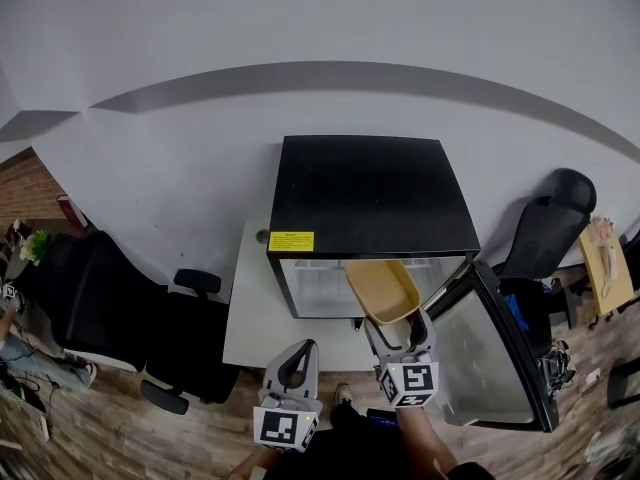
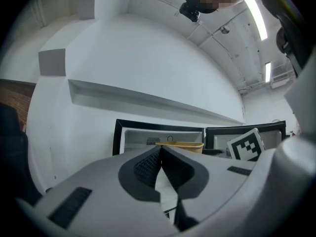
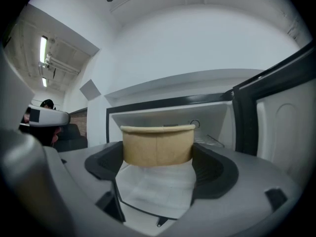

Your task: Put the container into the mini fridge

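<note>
Container [image 3: 157, 143], sides hidden, sits clamped in right gripper [image 3: 157, 157].

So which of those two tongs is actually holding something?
The right tongs: their jaws grip the sides of the tan container in front of the open mini fridge. The left tongs are closed with nothing between them.

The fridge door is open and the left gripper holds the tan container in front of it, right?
No: the right gripper holds the tan container, as the right gripper view shows. The left gripper is shut on nothing. The fridge door is open.
</note>
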A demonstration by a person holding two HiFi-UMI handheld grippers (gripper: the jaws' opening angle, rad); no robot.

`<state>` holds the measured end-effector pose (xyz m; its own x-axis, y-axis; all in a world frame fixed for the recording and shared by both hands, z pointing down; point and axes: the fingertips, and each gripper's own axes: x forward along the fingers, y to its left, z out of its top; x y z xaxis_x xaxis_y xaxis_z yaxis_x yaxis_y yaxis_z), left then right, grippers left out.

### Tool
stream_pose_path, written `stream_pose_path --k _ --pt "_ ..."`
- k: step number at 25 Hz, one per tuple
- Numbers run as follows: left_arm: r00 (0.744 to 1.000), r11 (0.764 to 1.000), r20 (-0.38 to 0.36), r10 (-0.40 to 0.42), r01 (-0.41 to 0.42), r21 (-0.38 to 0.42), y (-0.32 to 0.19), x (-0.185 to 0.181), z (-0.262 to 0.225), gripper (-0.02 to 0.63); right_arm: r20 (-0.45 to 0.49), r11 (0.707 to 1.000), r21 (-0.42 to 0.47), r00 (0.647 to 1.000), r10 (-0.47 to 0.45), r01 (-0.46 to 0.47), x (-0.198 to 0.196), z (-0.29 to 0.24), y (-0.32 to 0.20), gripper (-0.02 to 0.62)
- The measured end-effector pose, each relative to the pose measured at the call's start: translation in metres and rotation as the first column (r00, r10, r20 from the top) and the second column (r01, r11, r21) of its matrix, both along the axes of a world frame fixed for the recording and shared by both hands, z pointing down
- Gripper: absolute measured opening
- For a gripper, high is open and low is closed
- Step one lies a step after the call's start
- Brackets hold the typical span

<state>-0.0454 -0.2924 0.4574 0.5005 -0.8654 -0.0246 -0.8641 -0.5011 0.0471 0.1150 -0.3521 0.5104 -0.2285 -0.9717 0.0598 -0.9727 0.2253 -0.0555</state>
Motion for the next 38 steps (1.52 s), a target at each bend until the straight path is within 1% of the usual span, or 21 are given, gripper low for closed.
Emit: stream_pose_path --k 2,7,11,15,21,27,38 --pt "1.0 1.0 0.003 0.0 0.0 0.007 -0.013 0.003 0.0 0.008 -0.003 1.0 -0.011 1.0 0.0 0.0 0.0 0.003 -0.016 0.434" --pt "1.0 1.0 -0.003 -0.007 0.007 -0.004 -0.036 0.007 -0.001 0.008 -0.011 0.999 -0.048 1.0 -0.013 0.013 -0.003 0.011 -0.051 0.434" --pt "1.0 1.0 0.0 -0.019 0.019 -0.009 -0.049 0.006 0.001 0.008 -0.03 0.997 -0.08 0.999 -0.012 0.01 -0.005 0.021 -0.074 0.434" --pt "0.999 0.999 -0.005 -0.034 0.034 -0.025 -0.057 0.003 0.004 0.008 -0.045 0.996 -0.092 0.999 0.0 -0.004 -0.006 0.025 -0.093 0.434" --pt "0.999 0.998 -0.002 -0.038 0.038 -0.041 -0.062 0.004 0.005 0.008 -0.051 0.994 -0.102 0.998 0.033 -0.038 -0.007 0.028 -0.112 0.434" --pt "0.999 0.998 0.005 -0.042 0.043 -0.039 -0.064 0.004 0.008 0.008 -0.084 0.991 -0.113 0.995 0.062 -0.071 -0.007 0.029 -0.129 0.434" --pt "0.999 0.998 0.006 -0.053 0.053 -0.044 -0.066 0.0 0.007 0.008 -0.057 0.991 -0.119 0.997 0.048 -0.054 -0.01 0.028 -0.143 0.434"
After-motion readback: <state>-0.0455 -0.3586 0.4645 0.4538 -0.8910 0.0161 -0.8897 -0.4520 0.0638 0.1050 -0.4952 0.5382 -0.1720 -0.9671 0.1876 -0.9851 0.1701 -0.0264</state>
